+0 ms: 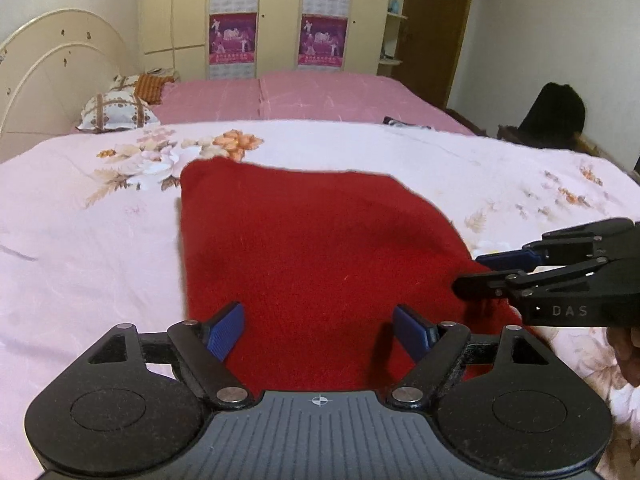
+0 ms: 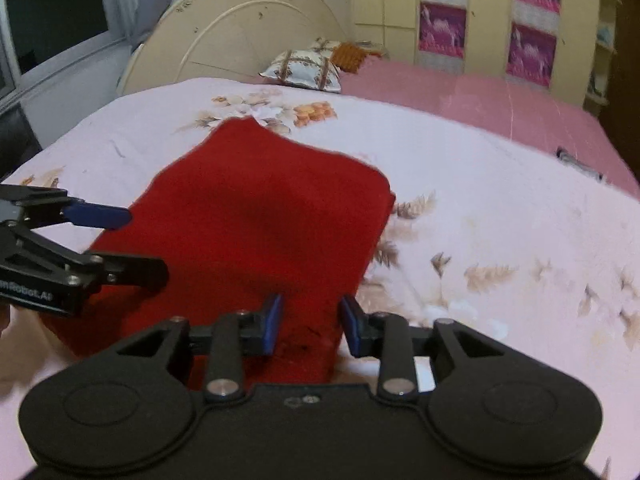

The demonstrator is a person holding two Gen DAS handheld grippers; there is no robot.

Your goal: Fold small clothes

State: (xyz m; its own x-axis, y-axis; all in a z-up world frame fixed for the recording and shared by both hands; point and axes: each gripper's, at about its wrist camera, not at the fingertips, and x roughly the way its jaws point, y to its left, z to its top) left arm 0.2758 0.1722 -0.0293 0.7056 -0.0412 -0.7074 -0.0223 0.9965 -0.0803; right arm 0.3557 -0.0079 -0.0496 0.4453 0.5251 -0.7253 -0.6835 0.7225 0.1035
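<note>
On pale floral bedding (image 1: 100, 240), flat and already partly folded: red knit garment (image 1: 304, 248), near edge under both tools. Left gripper (image 1: 318, 330) spread wide over the near hem, nothing between the pads. Right gripper (image 2: 310, 322) narrower, about a third apart, straddling the near right corner; pads apparently not pressing cloth. Likely soft, light, limp, slightly fuzzy, so little slip. Best pinched at the two near corners, all layers together.
</note>
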